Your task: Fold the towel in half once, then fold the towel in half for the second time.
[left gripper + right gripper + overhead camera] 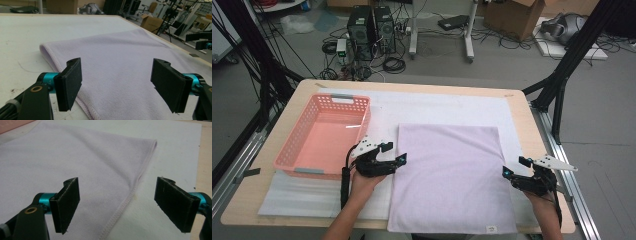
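Here, lilac towel [451, 175] flat on white mat [437, 107] on desk [522, 120], folded into a neat rectangle, small label at near right corner. Left tongs [393, 153] just beside towel's left edge, about halfway along it, pointing right toward the cloth; jaws wide, nothing between pads, not pressing on anything. In left gripper view, towel [120, 62] spread ahead, hemmed edge running under and between the two black pads, left pad [68, 83] over bare mat. Right tongs [512, 166] at towel's right edge, pointing left; jaws wide too, empty. In right gripper view, stitched towel edge [130, 192] running between the jaws, towel corner farther off, mat [175, 152] on the right. Pink basket [292, 150] at desk's left, just beyond left hand [364, 181], apart from towel. Right hand [539, 197] near desk's right rim. Both forearms in from the bottom of high view.
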`<action>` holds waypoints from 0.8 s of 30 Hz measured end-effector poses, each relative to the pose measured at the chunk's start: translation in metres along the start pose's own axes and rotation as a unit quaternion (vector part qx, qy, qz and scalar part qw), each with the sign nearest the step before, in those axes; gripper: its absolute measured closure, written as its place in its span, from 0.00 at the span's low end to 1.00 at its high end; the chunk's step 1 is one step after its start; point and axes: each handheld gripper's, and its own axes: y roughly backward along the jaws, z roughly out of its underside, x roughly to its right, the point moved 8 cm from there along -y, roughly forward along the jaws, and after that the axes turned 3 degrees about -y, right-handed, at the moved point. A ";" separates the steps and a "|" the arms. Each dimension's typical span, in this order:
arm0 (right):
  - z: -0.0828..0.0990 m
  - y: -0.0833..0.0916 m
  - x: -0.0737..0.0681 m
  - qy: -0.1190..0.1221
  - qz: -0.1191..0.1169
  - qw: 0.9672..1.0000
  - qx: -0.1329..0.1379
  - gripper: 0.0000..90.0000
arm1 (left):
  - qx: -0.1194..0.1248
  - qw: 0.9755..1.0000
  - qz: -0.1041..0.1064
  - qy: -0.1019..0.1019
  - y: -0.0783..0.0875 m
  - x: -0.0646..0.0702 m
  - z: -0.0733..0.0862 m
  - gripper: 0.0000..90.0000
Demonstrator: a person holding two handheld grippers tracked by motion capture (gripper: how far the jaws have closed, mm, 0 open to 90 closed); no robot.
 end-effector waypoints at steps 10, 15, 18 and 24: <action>0.001 -0.004 -0.004 0.006 0.000 1.000 -0.012 0.22 | 0.000 1.000 0.008 0.017 -0.007 0.003 -0.003 0.29; 0.000 -0.003 -0.001 -0.005 0.001 1.000 -0.018 0.22 | -0.004 1.000 0.004 0.016 -0.011 0.001 -0.005 0.31; -0.003 -0.007 0.000 -0.006 0.000 1.000 -0.022 0.19 | -0.004 1.000 -0.005 0.019 -0.013 -0.002 -0.005 0.31; -0.017 -0.023 0.004 -0.014 -0.008 0.999 -0.042 0.19 | -0.028 0.999 -0.026 0.018 -0.026 -0.010 -0.014 0.31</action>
